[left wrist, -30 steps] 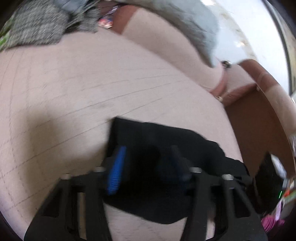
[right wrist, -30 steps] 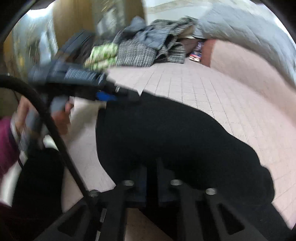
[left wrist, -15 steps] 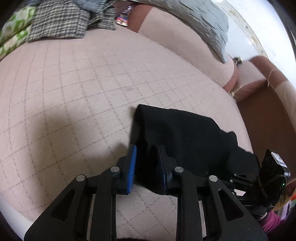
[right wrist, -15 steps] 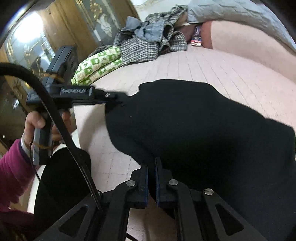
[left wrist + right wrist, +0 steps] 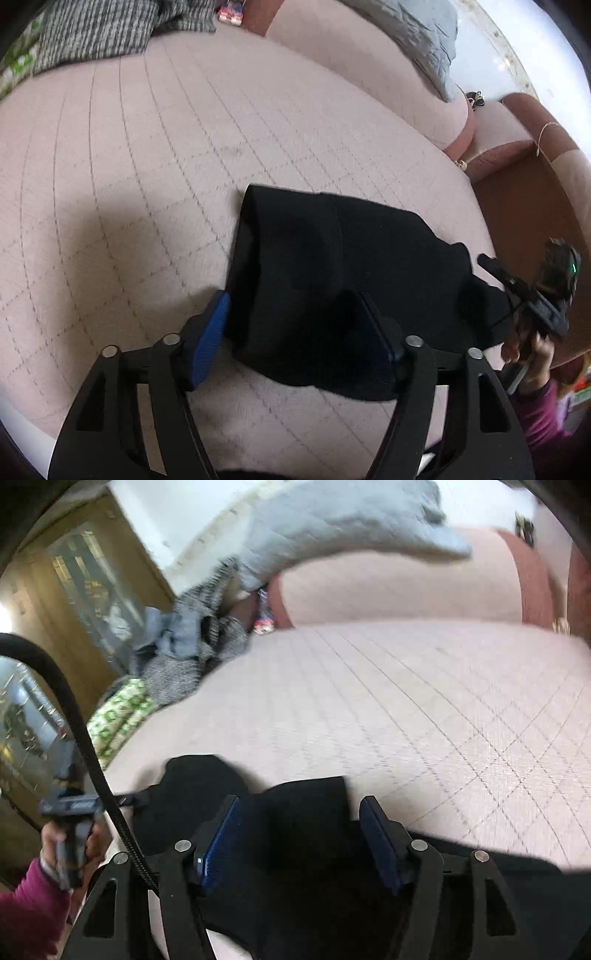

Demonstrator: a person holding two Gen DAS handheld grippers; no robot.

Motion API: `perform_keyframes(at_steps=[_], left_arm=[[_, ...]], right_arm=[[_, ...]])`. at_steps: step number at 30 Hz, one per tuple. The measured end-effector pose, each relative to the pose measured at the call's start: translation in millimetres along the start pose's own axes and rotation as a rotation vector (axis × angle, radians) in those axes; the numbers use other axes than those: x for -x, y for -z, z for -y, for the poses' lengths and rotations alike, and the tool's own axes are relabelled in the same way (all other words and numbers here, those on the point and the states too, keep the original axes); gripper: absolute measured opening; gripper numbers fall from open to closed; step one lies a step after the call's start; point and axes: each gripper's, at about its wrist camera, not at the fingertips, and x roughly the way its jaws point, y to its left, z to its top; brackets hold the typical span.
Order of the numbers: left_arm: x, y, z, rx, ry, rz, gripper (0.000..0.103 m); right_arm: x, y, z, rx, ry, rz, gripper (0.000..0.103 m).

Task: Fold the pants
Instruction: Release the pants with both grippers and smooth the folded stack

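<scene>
The black pants (image 5: 332, 266) lie folded in a compact bundle on the pink quilted bed (image 5: 129, 166). My left gripper (image 5: 295, 328) is open, its blue pads either side of the bundle's near end, holding nothing. My right gripper (image 5: 299, 834) is also open above the pants (image 5: 295, 812) at their other end. In the left wrist view the right gripper (image 5: 517, 291) shows at the right edge of the pants. In the right wrist view the left gripper (image 5: 110, 801) shows at the far left.
A pile of grey, tweed and green patterned clothes (image 5: 177, 661) lies at the bed's far end. A grey quilt (image 5: 332, 520) drapes over the pink headboard (image 5: 399, 590). A brown bed frame (image 5: 524, 206) borders the right side. A wooden cabinet (image 5: 74, 590) stands beyond.
Both grippers opened and let go of the pants, which now rest folded on the bed. The right gripper tilted up and pulled back from the fabric.
</scene>
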Motion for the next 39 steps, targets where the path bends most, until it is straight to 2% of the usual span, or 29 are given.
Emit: perform_keyframes(at_steps=[1, 4, 5, 6, 7, 9, 10, 11, 13, 15, 18, 19, 21, 22, 24, 27, 28, 31, 32, 33, 34, 37, 38, 39], left_arm=[[-2, 0, 2, -0.015, 0.003, 0.006, 0.083], [-14, -2, 11, -0.054, -0.032, -0.018, 0.092], [-17, -3, 18, -0.082, -0.067, -0.02, 0.093], [-19, -3, 23, -0.108, -0.092, -0.022, 0.091], [-19, -5, 28, -0.129, -0.107, -0.015, 0.067], [-13, -9, 35, -0.136, -0.108, 0.025, 0.026], [-9, -13, 37, -0.135, -0.113, 0.041, 0.015], [-2, -15, 39, -0.148, -0.14, 0.08, 0.013], [9, -15, 35, -0.145, -0.147, 0.129, 0.013], [12, -11, 23, -0.107, -0.119, 0.135, 0.013], [-7, -6, 10, -0.068, -0.163, 0.074, 0.013], [-9, -9, 5, -0.034, -0.147, 0.062, 0.013], [-5, -11, 2, -0.015, -0.128, 0.066, 0.017], [-3, -12, 2, -0.018, -0.14, 0.062, 0.026], [1, -12, -1, -0.003, -0.17, 0.056, 0.035], [16, -11, -4, 0.054, -0.14, 0.073, 0.037], [22, -10, -2, 0.061, -0.149, 0.091, 0.037], [44, -5, 18, -0.001, -0.194, 0.159, 0.039], [48, -4, 28, -0.033, -0.177, 0.169, 0.043], [50, -2, 40, -0.064, -0.145, 0.17, 0.054], [51, 0, 49, -0.086, -0.115, 0.17, 0.062], [44, 5, 87, -0.168, -0.021, 0.149, 0.062], [34, 5, 105, -0.198, 0.013, 0.123, 0.062], [26, 6, 119, -0.22, 0.034, 0.102, 0.062]], right_arm=[[-13, -4, 5, -0.017, -0.025, -0.033, 0.064], [-46, -6, 11, -0.083, -0.089, -0.123, 0.059], [-48, -5, 8, -0.074, -0.082, -0.101, 0.043], [-47, -6, 5, -0.072, -0.087, -0.077, 0.016], [-42, -4, 5, -0.08, -0.092, -0.061, 0.008], [-27, -5, 4, -0.081, -0.106, -0.017, 0.008], [-19, -9, -2, -0.058, -0.094, 0.016, 0.008], [-12, -11, -2, -0.048, -0.086, 0.036, 0.007], [0, -15, -1, -0.063, -0.088, 0.102, 0.006], [-6, -14, 1, -0.087, -0.076, 0.138, 0.006], [-46, -2, 20, -0.187, -0.036, 0.066, 0.006], [-55, 1, 27, -0.222, -0.024, 0.042, 0.006], [-52, 2, 35, -0.289, -0.064, 0.05, 0.008], [-42, 1, 35, -0.282, -0.062, 0.061, 0.01], [-14, 0, 29, -0.2, 0.018, 0.088, 0.024], [36, 6, 38, -0.181, 0.042, 0.105, 0.025], [58, 12, 46, -0.188, 0.075, 0.095, 0.026], [120, 31, 69, -0.176, 0.15, 0.105, 0.03], [142, 40, 78, -0.174, 0.211, 0.106, 0.04], [157, 46, 87, -0.177, 0.264, 0.108, 0.051], [175, 56, 98, -0.183, 0.32, 0.112, 0.052], [212, 85, 136, -0.238, 0.449, 0.106, 0.052], [221, 98, 151, -0.279, 0.473, 0.099, 0.052], [223, 104, 159, -0.309, 0.462, 0.095, 0.052]])
